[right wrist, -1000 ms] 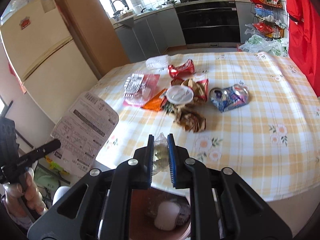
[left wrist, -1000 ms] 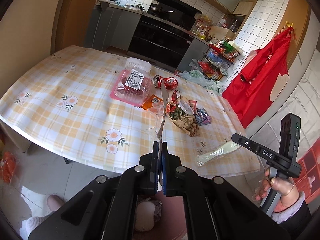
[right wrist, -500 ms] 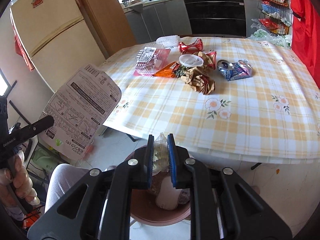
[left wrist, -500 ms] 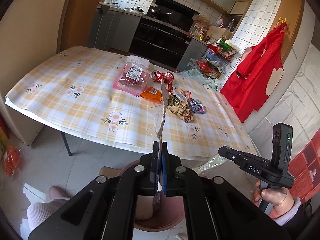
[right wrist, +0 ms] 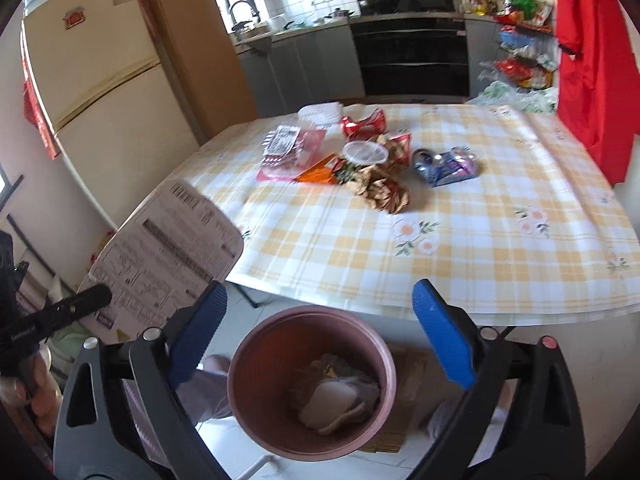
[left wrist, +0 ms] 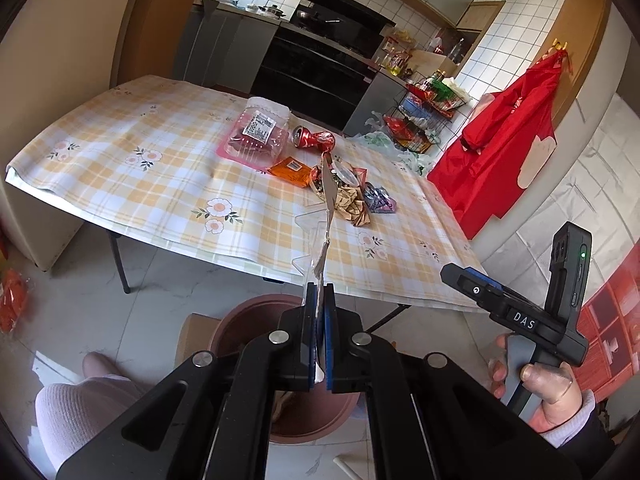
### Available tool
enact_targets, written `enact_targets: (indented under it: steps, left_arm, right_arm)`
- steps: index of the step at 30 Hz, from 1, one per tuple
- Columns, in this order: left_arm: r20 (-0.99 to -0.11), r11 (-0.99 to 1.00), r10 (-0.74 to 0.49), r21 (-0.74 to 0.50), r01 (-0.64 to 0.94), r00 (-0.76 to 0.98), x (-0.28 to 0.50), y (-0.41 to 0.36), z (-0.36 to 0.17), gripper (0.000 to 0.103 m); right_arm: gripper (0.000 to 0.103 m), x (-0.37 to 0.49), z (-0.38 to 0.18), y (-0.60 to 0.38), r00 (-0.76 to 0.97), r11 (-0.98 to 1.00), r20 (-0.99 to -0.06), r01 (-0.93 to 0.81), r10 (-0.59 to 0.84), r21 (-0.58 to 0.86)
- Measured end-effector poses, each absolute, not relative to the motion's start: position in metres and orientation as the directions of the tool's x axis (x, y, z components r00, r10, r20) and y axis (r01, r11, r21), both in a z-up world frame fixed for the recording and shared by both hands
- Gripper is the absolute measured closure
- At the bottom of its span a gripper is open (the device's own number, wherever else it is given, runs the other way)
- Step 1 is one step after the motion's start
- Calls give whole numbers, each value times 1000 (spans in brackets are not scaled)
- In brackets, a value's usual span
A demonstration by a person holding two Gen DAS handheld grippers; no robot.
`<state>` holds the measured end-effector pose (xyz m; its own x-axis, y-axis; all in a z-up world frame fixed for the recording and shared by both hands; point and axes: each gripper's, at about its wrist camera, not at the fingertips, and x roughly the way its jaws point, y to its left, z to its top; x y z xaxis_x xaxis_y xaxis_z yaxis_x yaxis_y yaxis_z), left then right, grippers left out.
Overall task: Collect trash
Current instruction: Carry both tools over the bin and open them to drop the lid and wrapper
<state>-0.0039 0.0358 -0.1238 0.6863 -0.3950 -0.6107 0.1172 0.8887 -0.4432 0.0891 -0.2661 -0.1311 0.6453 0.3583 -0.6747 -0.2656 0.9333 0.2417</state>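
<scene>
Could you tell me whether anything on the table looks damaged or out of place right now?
Yes. A crushed red can lies on its side on the checked tablecloth, and a flattened blue can lies beside a heap of crumpled wrappers. It is loose trash, not yet in the brown bin below the table edge.

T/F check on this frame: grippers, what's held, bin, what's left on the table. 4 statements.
1. The right gripper is shut on a clear bag. False: its jaws have just been opening and nothing is between them.
2. The left gripper is shut on the printed card package. True.
3. The trash bin stands on the table. False: it is on the floor, below the table edge.
4. A crushed red can lies on the table. True.
</scene>
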Motion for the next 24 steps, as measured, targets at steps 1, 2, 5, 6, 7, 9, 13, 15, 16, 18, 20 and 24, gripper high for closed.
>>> enact_targets:
  steps: [1,2,5,6,7,9,13,15,16,18,20,24]
  left_arm:
    - [-611,888,-398,-444,120,684,-4,34,-124,100]
    - [-612,888,-401,-443,124,681,-5,32,-125,100]
    - [-621,886,-411,-443,133,668,-6,26,-129,100]
    - [-625,887,-412,-442,134,663,-6,24,-130,100]
    - [-630,888,-411,-440,133,659,-6,22,-132,100]
    - [-639,888,-410,-442,126,651,-6,20,-135,100]
    - [-657,885,-418,-450,118,627,-3,16,-144,100]
    - [-661,884,-424,-452,122,619,-2,14,-147,100]
    - [-662,885,-424,-449,126,618,-2,11,-147,100]
    - [-664,884,-430,-446,138,611,0,6,-148,99]
    - [-665,882,-437,-448,145,605,1,2,-150,99]
    - [-678,881,-449,-445,160,583,3,-5,-156,97]
  right_arm:
    - [9,89,-130,-268,650,937,-675,-257,349,237]
    - [9,89,-129,-271,656,940,-674,-248,340,233]
    - [8,89,-130,-279,666,948,-674,-224,320,228]
    - [8,89,-131,-281,668,949,-675,-216,314,228]
    - [8,88,-132,-283,669,951,-675,-210,310,228]
    - [8,88,-134,-288,671,953,-677,-196,303,231]
    - [8,88,-136,-296,672,954,-678,-176,298,245]
    - [8,88,-137,-299,672,954,-678,-171,296,246]
    - [8,88,-137,-299,672,955,-679,-170,294,245]
    - [8,88,-139,-302,672,956,-682,-164,290,245]
    - [8,87,-140,-305,672,956,-682,-158,287,247]
    - [7,86,-140,-311,679,958,-679,-144,279,249]
